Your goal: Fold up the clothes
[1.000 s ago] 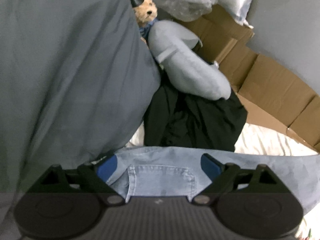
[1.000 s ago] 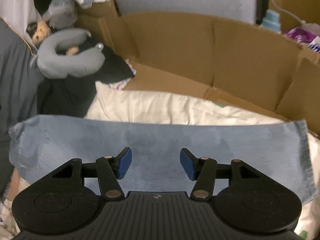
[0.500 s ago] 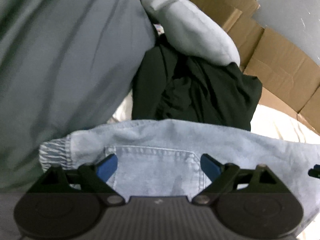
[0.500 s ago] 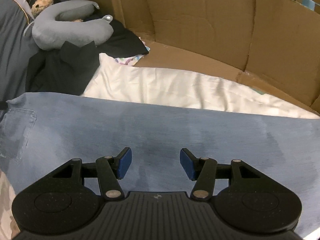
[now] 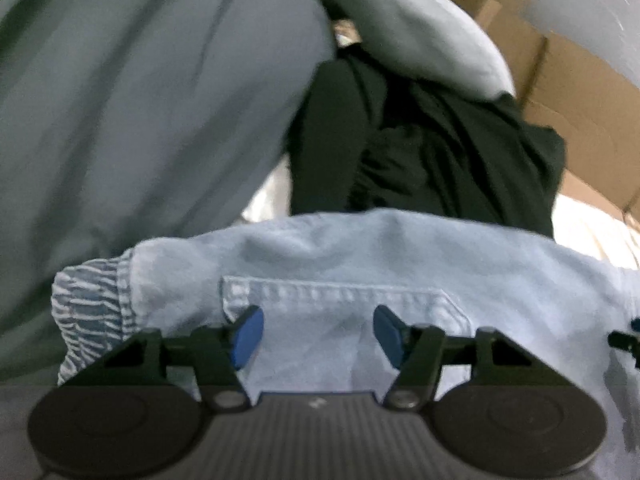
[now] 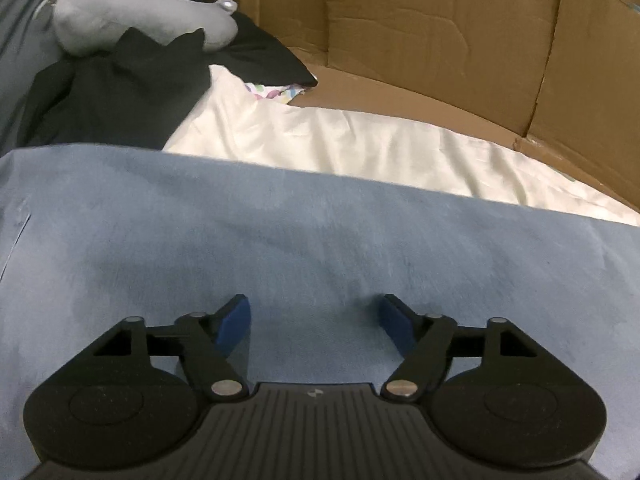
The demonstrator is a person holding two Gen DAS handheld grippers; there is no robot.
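The jeans [image 5: 360, 264] are lying flat on the bed [image 6: 360, 148]; soft, floppy denim, best pinched at an edge. The left gripper [image 5: 316, 334] jaws are closing over the pocket, the right gripper [image 6: 316, 326] jaws are opening, neither pinching.

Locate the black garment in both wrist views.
In the right wrist view the black garment lies upper left, under the grey neck pillow; in the left wrist view it sits centre, behind the jeans.
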